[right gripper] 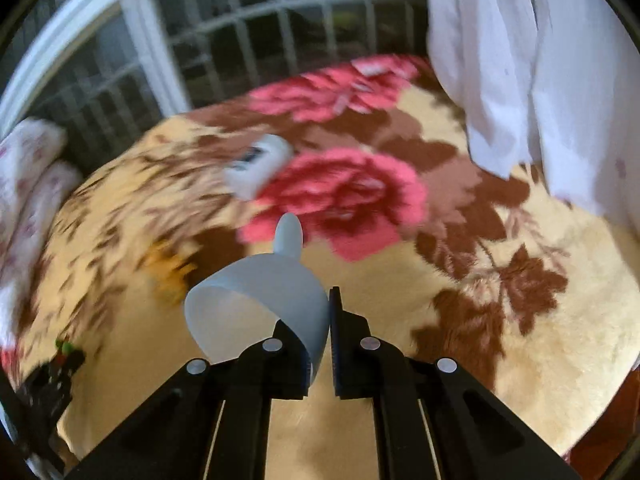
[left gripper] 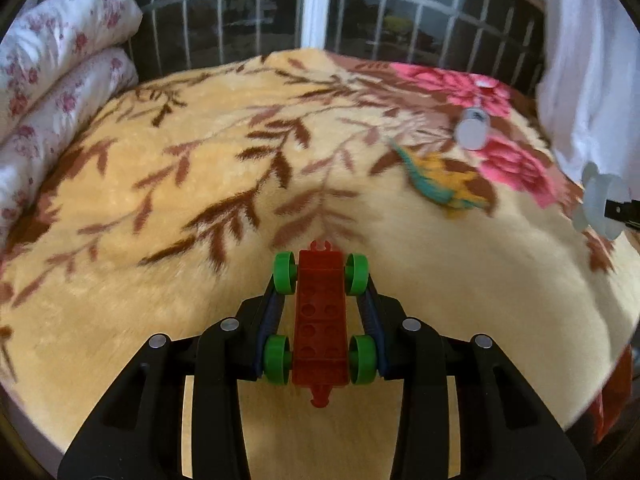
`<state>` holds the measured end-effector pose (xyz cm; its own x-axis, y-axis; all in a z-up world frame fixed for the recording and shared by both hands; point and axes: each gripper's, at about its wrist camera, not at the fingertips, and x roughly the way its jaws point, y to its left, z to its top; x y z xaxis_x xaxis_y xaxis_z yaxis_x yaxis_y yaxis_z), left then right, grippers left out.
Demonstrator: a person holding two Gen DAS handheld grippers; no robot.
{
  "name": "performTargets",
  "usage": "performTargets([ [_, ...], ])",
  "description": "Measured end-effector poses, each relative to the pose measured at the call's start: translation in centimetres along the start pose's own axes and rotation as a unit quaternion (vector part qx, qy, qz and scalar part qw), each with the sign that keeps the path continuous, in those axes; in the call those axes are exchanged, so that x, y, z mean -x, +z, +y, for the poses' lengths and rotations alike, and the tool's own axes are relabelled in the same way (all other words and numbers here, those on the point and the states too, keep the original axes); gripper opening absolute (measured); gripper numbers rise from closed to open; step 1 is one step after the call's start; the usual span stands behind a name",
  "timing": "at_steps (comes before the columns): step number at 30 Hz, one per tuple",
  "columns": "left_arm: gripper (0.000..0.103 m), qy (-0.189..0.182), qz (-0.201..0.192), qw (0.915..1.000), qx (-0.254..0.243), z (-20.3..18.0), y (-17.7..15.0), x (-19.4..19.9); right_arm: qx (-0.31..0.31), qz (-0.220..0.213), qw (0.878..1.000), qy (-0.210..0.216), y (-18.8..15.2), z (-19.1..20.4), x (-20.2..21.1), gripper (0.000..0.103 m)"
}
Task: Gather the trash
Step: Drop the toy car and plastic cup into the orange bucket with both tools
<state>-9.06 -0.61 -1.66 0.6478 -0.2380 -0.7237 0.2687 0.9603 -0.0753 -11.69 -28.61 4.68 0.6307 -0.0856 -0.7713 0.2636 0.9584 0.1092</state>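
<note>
Both grippers are full: the left gripper (left gripper: 320, 280) squeezes a red toy car (left gripper: 320, 320) by its green wheels, and the right gripper (right gripper: 320, 320) pinches a pale scoop (right gripper: 256, 304) by its thin wall, likely to carry them off the flowery blanket (left gripper: 160, 200).

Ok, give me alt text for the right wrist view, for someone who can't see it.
The right tongs are shut on the wall of a pale blue plastic scoop, handle pointing away, above a floral blanket. A blurred white bottle lies further back, with a white cloth hanging on the right before a barred window.
</note>
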Motion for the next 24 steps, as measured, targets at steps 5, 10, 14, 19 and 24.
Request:
performTargets([
  [5,0.037,-0.024,-0.023,0.9989,-0.032,-1.4,-2.9,5.5,0.067,-0.036,0.995,0.062,-5.0,3.0,5.9,0.007],
  [10,0.037,-0.038,-0.015,0.9976,-0.055,-2.3,-6.7,8.6,0.105,-0.034,0.987,0.113,-10.3,5.1,9.2,0.007],
  [14,0.037,-0.044,0.013,0.9972,-0.060,-2.2,-10.4,9.6,0.134,-0.021,0.981,0.140,-14.8,6.1,11.1,0.007],
  [19,0.037,-0.045,0.045,0.9951,-0.076,-2.6,-15.0,9.5,0.157,0.013,0.977,0.140,-20.5,6.6,10.9,0.007],
  [24,0.037,-0.021,0.090,0.9903,-0.104,-3.1,-19.6,7.0,0.166,0.069,0.976,0.124,-25.2,6.6,7.3,0.008],
])
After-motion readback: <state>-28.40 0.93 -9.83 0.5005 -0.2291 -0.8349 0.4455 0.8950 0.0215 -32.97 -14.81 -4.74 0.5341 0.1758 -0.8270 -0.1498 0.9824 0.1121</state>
